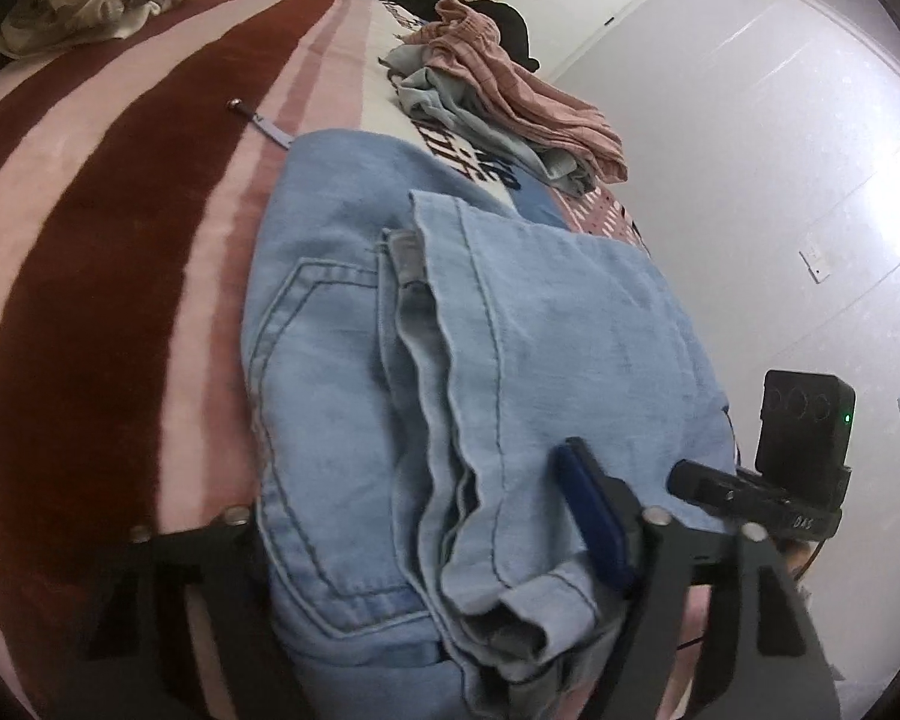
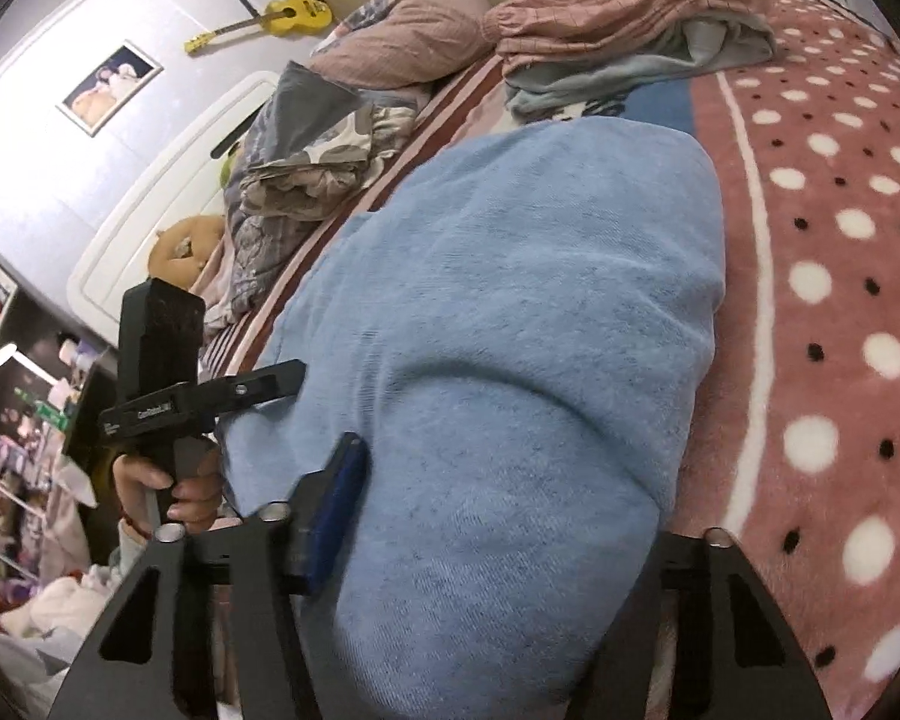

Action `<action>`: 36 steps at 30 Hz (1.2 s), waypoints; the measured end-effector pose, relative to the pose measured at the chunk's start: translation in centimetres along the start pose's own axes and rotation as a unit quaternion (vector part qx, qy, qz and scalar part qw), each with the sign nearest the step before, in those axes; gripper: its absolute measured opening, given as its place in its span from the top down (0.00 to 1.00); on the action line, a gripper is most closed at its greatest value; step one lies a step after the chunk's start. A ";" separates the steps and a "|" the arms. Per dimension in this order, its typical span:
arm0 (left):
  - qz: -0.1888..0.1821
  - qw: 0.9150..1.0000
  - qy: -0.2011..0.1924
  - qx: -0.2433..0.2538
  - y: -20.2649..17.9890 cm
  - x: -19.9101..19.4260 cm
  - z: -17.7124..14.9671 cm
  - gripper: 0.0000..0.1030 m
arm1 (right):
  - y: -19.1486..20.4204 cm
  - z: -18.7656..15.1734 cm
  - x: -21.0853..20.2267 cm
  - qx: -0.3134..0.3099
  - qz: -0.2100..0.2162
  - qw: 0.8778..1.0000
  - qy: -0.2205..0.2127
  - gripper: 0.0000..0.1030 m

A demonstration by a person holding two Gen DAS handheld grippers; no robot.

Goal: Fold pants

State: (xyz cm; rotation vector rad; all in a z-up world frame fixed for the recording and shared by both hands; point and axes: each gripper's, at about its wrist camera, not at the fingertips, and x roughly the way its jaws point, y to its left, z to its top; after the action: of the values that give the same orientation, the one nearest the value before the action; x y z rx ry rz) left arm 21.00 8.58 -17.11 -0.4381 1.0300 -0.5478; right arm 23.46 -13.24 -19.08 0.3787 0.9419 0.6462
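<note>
My left tool (image 1: 432, 564) and right tool (image 2: 492, 546) each straddle the folded jeans (image 1: 450, 360) wide open, on the bed (image 1: 120, 240).

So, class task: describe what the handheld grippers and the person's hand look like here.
Both grippers are black, with angular cut-out finger frames, silver bolt heads and a blue pad on one finger. In the right wrist view, the left gripper carries white lettering on its black bar, and a bare hand grips its handle.
</note>
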 end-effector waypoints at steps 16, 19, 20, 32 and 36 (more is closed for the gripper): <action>0.054 0.991 -0.079 0.089 -9.2 -4.5 6.4 0.74 | 1.4 5.1 -5.4 -0.029 -0.008 0.997 -0.072 0.69; 0.062 0.989 -0.095 0.098 -11.1 -4.2 10.3 0.74 | 1.2 8.6 -6.8 -0.039 -0.016 0.995 -0.089 0.69; 0.067 0.987 -0.099 0.103 -11.7 -4.0 11.8 0.74 | 1.1 9.8 -7.2 -0.043 -0.019 0.994 -0.095 0.69; 0.093 0.986 -0.096 0.099 -14.0 4.0 31.9 0.74 | -6.7 28.9 -7.8 -0.001 -0.054 0.990 -0.132 0.69; 0.109 0.985 -0.087 0.101 -13.4 8.4 36.5 0.74 | -10.4 33.5 -6.2 0.012 -0.077 0.988 -0.131 0.69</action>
State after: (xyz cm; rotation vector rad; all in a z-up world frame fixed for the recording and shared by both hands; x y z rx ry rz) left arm 53.87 -4.00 1.38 -0.1869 0.8334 -0.4044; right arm 52.50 -25.97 -2.91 0.3972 0.7207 0.4331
